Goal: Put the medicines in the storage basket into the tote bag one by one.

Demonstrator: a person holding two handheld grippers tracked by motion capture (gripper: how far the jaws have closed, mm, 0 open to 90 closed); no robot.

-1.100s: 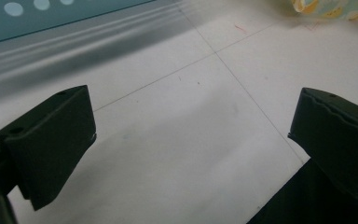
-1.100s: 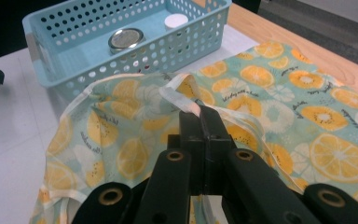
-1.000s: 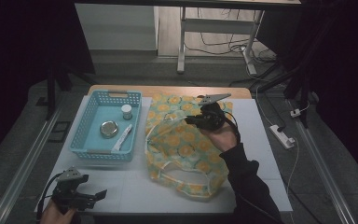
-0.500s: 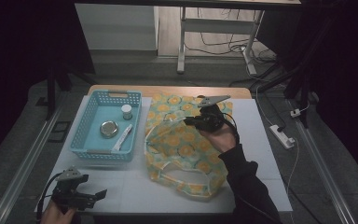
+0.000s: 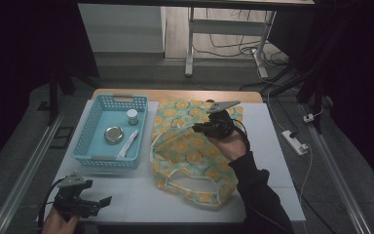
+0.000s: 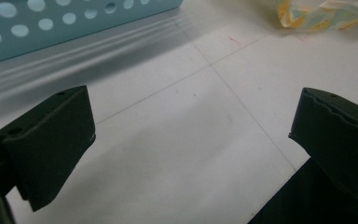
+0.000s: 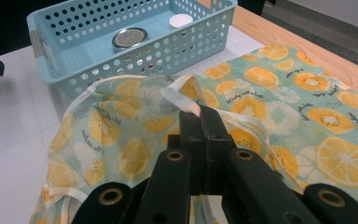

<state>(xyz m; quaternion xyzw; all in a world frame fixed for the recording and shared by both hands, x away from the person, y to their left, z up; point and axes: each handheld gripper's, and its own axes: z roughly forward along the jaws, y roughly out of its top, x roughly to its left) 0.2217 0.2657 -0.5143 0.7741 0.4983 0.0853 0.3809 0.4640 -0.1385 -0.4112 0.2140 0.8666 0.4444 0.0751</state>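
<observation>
Citrus-print cloth bag (image 5: pixel 190 156) spread across the middle of the white table (image 5: pixel 126 195), just right of the blue basket (image 5: pixel 93 141), far end reaching toward the wooden strip at the table's back edge. Pale trim and a strap loop visible at the near end, another loop of trim lifted at the far end.

Right gripper (image 7: pixel 200 112) clenched on that lifted trim: jaws pressed together with a fold of the pale edging pinched between them, fabric rising off the table around the pinch. From the high view, same gripper (image 5: pixel 209 127) held above the bag's upper half, wrist angled in from the near right.

Likely step: lifting or opening the bag by its rim, perhaps to load it. Hard to tell from either view whether one layer or both are caught. Next move calls for a steady upward pull without losing the thin edging, and a second hold to spread the mouth.

Left gripper (image 5: pixel 85 202) at the near left corner, well apart from the bag, jaws wide and empty over bare table.

Inside the basket: a round tin (image 5: pixel 113 134), a small white-capped jar (image 5: pixel 132 116), a flat white stick-like item (image 5: pixel 128 143).
</observation>
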